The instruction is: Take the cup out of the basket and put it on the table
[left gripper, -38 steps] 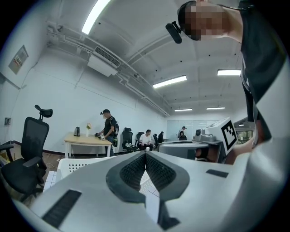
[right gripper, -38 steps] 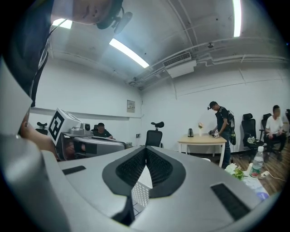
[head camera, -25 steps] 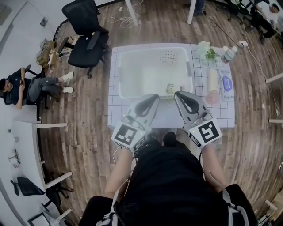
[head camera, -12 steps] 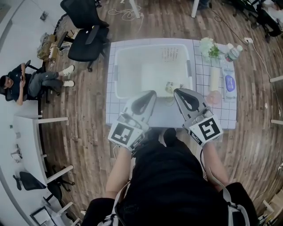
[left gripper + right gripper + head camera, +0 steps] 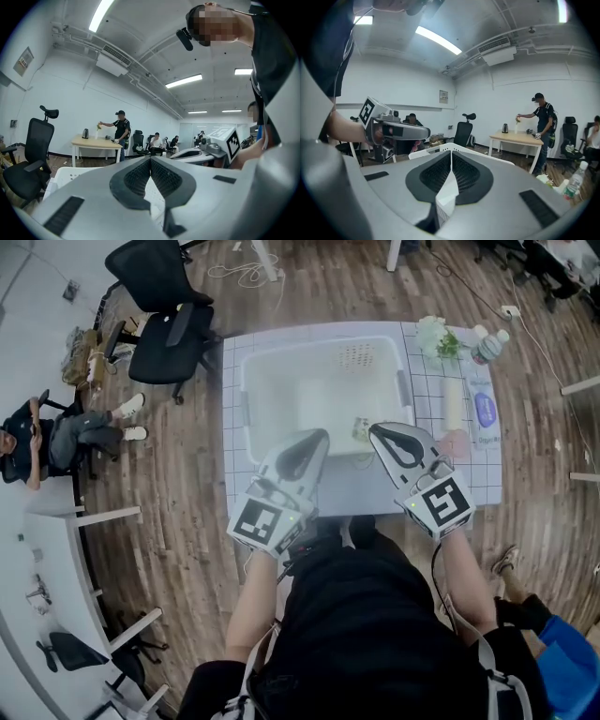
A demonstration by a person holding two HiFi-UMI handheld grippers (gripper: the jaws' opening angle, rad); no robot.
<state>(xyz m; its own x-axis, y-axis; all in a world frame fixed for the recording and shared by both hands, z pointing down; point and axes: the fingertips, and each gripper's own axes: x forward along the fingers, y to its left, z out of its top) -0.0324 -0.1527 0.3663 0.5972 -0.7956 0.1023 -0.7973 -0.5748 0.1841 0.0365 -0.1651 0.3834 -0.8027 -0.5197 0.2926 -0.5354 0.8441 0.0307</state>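
Both pairs are closed tight with nothing in them. The left tongs (image 5: 322,434) and right tongs (image 5: 374,430) angle toward each other over the near rim of the white basket (image 5: 323,341), with the forearms (image 5: 253,601) stretched forward, almost level. The cup (image 5: 361,427) sits inside the basket, just beside the right tips. The basket stands on the gridded bench (image 5: 450,479).
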